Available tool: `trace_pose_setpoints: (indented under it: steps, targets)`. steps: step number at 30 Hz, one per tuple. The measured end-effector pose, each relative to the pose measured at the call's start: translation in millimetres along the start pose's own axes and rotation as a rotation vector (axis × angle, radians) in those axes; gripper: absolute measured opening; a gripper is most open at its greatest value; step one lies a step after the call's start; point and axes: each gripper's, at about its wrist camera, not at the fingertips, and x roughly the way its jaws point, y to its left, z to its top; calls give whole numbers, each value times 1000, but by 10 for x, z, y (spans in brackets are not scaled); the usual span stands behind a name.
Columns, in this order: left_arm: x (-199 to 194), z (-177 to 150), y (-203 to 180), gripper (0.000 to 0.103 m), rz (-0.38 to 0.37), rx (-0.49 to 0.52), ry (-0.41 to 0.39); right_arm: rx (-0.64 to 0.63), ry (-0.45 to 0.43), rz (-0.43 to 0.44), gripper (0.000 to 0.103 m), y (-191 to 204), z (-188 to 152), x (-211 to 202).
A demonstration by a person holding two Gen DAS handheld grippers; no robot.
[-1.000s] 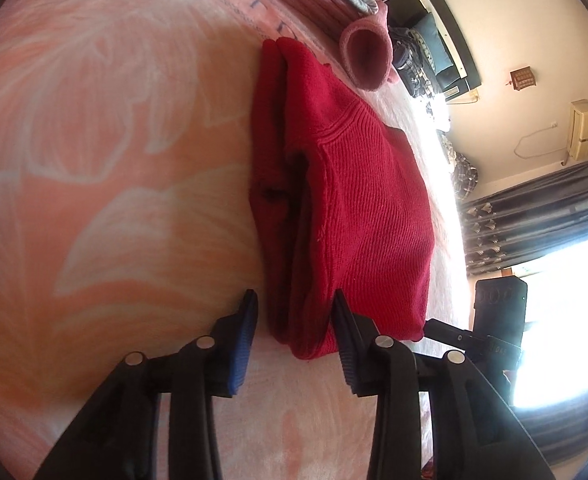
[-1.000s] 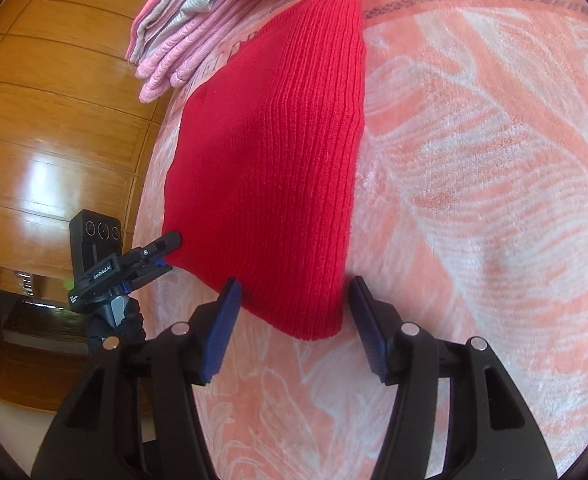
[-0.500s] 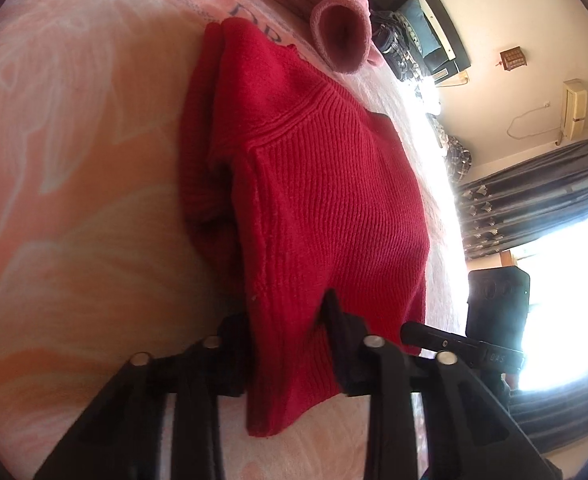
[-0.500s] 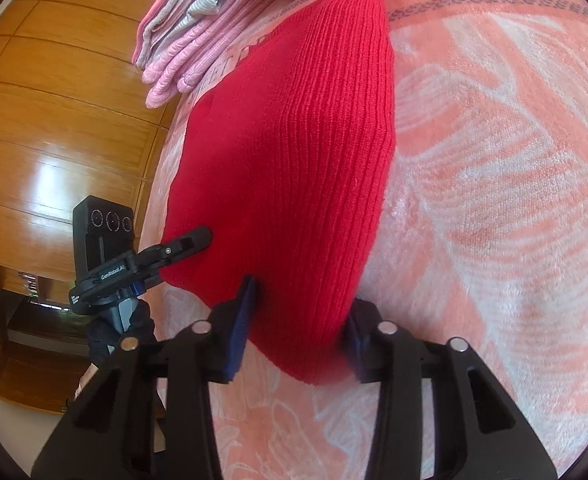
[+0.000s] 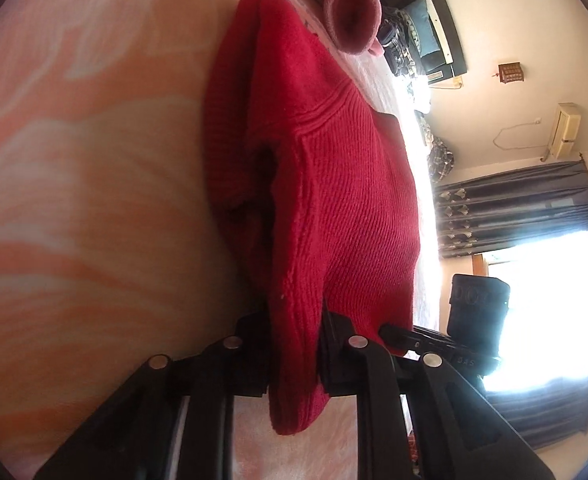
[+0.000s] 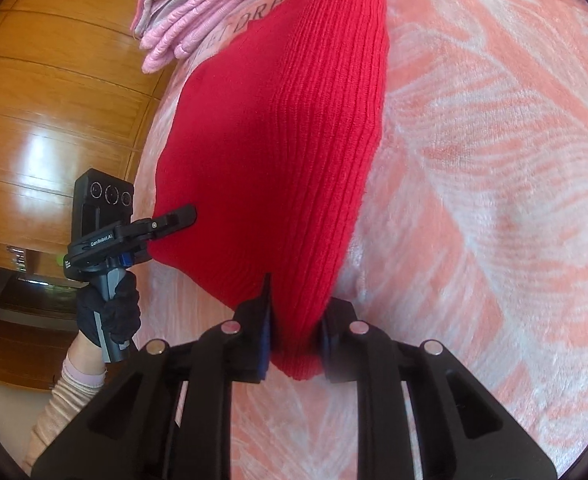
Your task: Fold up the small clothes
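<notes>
Orange and white leaf-patterned fleece blanket, folded red ribbed knit sweater lying on it, pink folded clothes stack at far edge, left claw and right claw each clamped on a near sweater corner

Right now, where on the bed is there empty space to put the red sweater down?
Bare blanket lies open beside the red sweater, on the right gripper's side. The left gripper sees free blanket too. It's crowded at the far end by the pink folded clothes.
</notes>
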Motion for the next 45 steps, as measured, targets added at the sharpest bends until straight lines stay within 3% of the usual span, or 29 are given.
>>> trace_pose_setpoints:
  steps: [5,9,13,21,28,37,42,43,45]
  targets:
    - [-304,100,-146,25,5,63,-43,-69,-54,-28,38,111,-8,-260]
    - [-460,331,-165,34,36,55,-103,-74,-116,-38,40,135,62,-449]
    - [-518,589,-55,34,44,-7,-171,-72,-151,-36,41,95,139,-530]
    - [-310,850,185,38,79,-62,-144,-19,-170,-5,42,-67,289,-490]
    - [-91,1011,178,39,17,-35,-134,18,-184,7,45,-175,406,-439]
    - [102,1072,36,41,-59,25,-79,100,-184,102,54,-370,599,-258]
    - [129,1030,-11,41,-47,43,-92,147,-207,169,51,-430,695,-106]
    - [133,1002,-24,41,-48,49,-97,149,-212,177,41,-422,695,-94]
    - [126,952,-35,36,-66,51,-106,133,-223,180,35,-374,678,-120]
